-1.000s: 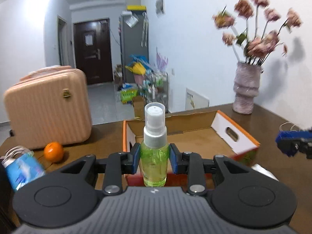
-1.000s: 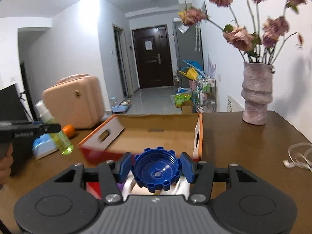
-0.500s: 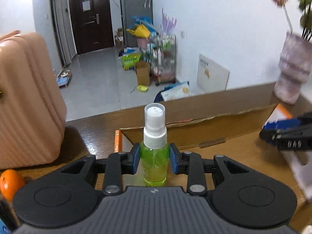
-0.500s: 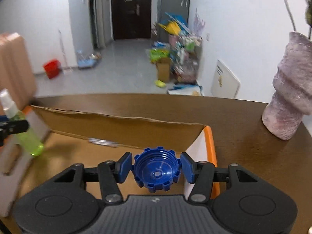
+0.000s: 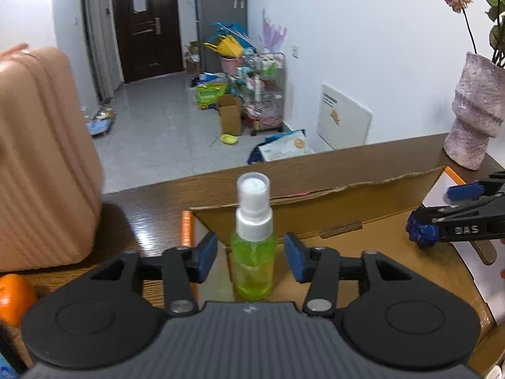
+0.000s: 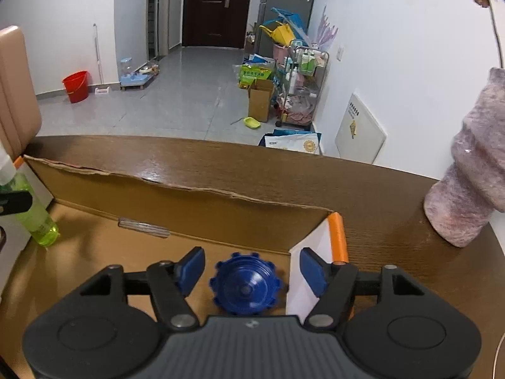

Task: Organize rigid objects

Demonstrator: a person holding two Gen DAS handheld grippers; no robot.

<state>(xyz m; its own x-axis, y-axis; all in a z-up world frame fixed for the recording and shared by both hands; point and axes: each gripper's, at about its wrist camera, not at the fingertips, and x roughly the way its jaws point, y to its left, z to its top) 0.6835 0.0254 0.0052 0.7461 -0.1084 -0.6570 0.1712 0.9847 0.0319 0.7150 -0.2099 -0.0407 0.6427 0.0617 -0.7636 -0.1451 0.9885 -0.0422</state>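
Left wrist view: the left gripper (image 5: 251, 255) has its blue-padded fingers spread, a clear gap on each side of the spray bottle (image 5: 252, 246). The bottle is a slim clear-plastic cylinder of green liquid with a silver collar and a translucent cap. It stands upright inside the box (image 5: 331, 218), near the box's left corner; its foot is hidden behind the gripper body. The box is plain corrugated cardboard with a ragged back edge, an orange-trimmed left edge and a white flap at right. It sits on a glossy wood-grain table (image 5: 142, 218). A ribbed peach suitcase (image 5: 41, 164) stands at left with an orange (image 5: 14, 297) at its foot. A rough, ridged pinkish vase (image 5: 476, 110) stands at right. The right gripper (image 5: 438, 208) enters from the right, with the blue cap (image 5: 421, 232) showing edge-on just under its fingers.

Right wrist view: the right gripper (image 6: 251, 268) is released, its pads apart from the cap (image 6: 247, 287). The cap is a round blue plastic lid with a notched, gear-like rim, and it lies flat on the cardboard floor in the box's (image 6: 176, 208) right corner, beside the white wall. The bottle (image 6: 33, 211) stands at the far left, with a dark finger of the left gripper (image 6: 14, 202) in front of it. The vase (image 6: 470, 189) rests on the table (image 6: 378, 195) to the right of the box.
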